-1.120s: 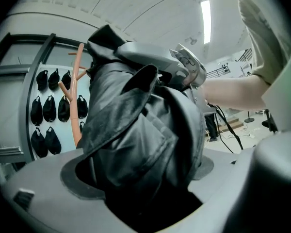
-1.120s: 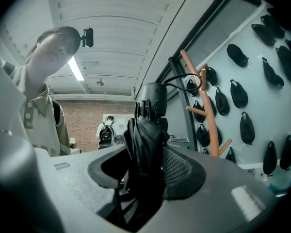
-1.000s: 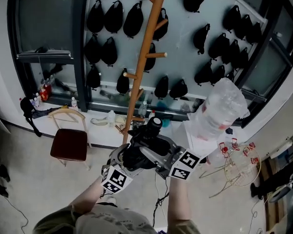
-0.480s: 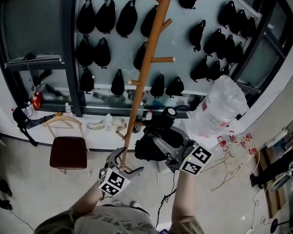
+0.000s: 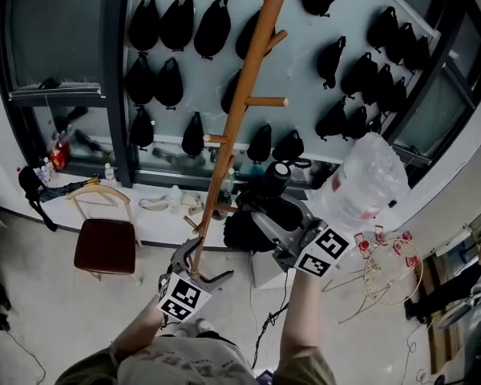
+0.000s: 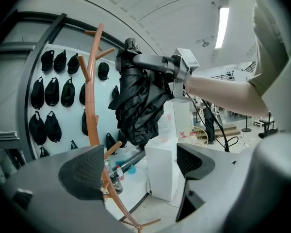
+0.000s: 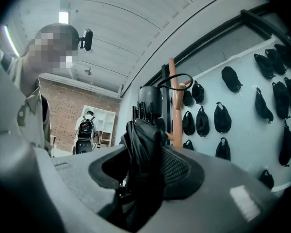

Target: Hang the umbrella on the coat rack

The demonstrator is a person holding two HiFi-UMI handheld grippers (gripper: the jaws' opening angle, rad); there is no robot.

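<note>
Umbrella (image 7: pixel 144 130) clamped in right tongs (image 7: pixel 145 171); left tongs (image 6: pixel 140 169) open, apart

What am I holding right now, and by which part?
Right gripper clamps the black umbrella by its folded canopy near the handle; left gripper holds nothing.

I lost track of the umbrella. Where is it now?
The folded black umbrella is clamped in the right gripper, just right of the wooden coat rack in the head view, not yet on a peg.
</note>
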